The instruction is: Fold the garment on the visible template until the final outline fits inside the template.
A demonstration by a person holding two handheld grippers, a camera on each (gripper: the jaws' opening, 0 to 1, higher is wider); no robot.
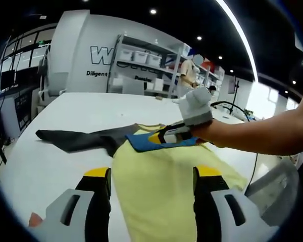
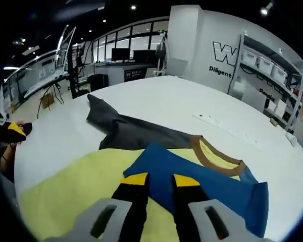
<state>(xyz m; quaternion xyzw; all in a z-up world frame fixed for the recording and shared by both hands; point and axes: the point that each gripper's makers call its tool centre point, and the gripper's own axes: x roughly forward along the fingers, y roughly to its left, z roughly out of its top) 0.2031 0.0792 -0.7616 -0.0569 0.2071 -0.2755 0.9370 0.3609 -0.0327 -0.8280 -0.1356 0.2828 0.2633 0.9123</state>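
Left gripper view: the left gripper (image 1: 153, 177) is seen at the bottom with its two yellow-tipped jaws set wide apart and nothing held between them; pale yellow cloth of the garment (image 1: 161, 186) lies spread on the white table (image 1: 91, 108) in the gap between the jaws. Just beyond, the right gripper (image 1: 164, 135) is carried in from the right by a person's bare forearm (image 1: 262, 133), and its jaws are closed on the blue sleeve (image 1: 141, 142) (the pinch sits at the sleeve's edge, slightly raised off the yellow body). A dark grey sleeve (image 1: 76, 138) is stretched away to the left across the table. Farther back, shelving (image 1: 146, 63) with white bins is seen against the wall, and a person stands near it.

Right gripper view: the narrow-set jaws of the right gripper (image 2: 154, 177) are seen pressed on the near edge of the blue sleeve (image 2: 192, 176), which is laid over the yellow body. Past it, the brown-trimmed collar (image 2: 217, 156) is visible, then the grey sleeve (image 2: 126, 128) reaching up and left. Whether a template lies under the garment cannot be told.
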